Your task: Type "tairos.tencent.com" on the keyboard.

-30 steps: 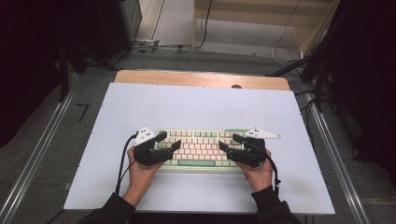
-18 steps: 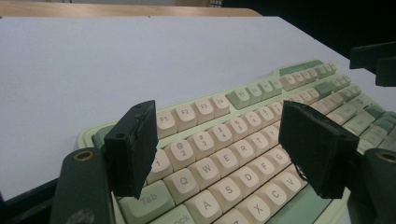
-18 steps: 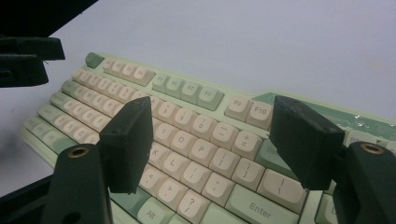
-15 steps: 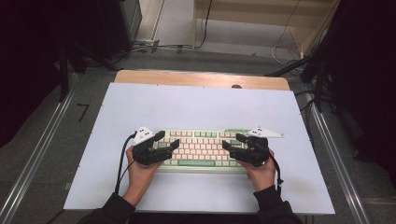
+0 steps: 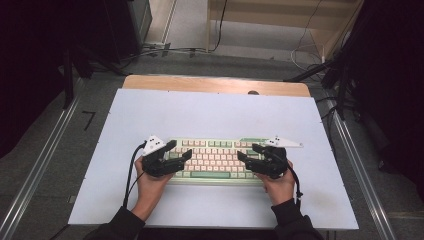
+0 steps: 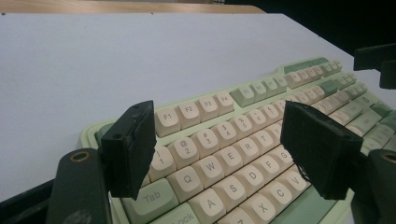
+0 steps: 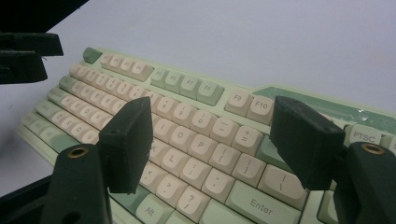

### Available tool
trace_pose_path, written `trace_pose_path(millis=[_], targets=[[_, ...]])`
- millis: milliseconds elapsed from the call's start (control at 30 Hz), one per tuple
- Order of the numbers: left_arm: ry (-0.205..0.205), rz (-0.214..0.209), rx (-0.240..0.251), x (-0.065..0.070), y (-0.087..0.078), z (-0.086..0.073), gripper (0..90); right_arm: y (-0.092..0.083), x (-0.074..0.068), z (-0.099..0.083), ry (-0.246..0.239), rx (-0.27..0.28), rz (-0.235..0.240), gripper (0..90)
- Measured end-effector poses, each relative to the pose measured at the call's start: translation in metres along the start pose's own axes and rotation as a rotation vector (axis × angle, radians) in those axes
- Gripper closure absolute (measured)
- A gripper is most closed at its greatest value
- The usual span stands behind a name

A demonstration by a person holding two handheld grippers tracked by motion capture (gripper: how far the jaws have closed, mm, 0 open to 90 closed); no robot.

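Left hand-held gripper: jaws have just been opening, now wide, gripping nothing. Right hand-held gripper: wide open, empty. Pale-green keyboard with cream keys lies beneath and between both, on the white surface.

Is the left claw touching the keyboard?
Cannot tell. In the left gripper view the left claw, open, hangs over the keyboard, but no gap or contact shows plainly.

One keyboard, two grippers, one table.
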State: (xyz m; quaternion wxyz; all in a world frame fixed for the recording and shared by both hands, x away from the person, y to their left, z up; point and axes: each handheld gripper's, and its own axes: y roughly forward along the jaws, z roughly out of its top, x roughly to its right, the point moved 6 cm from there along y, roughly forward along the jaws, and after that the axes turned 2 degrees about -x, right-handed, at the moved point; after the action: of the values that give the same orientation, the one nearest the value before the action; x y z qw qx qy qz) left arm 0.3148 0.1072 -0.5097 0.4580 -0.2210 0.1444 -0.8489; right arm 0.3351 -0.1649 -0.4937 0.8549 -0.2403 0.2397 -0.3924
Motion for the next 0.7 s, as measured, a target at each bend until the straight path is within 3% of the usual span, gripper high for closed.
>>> trace_pose_path(millis=[700], targets=[[-0.027,0.022,0.003,-0.0076,-0.0047,-0.0003,26.0,0.0024,0.0015,0.0003,-0.014,-0.007,-0.017,26.4]])
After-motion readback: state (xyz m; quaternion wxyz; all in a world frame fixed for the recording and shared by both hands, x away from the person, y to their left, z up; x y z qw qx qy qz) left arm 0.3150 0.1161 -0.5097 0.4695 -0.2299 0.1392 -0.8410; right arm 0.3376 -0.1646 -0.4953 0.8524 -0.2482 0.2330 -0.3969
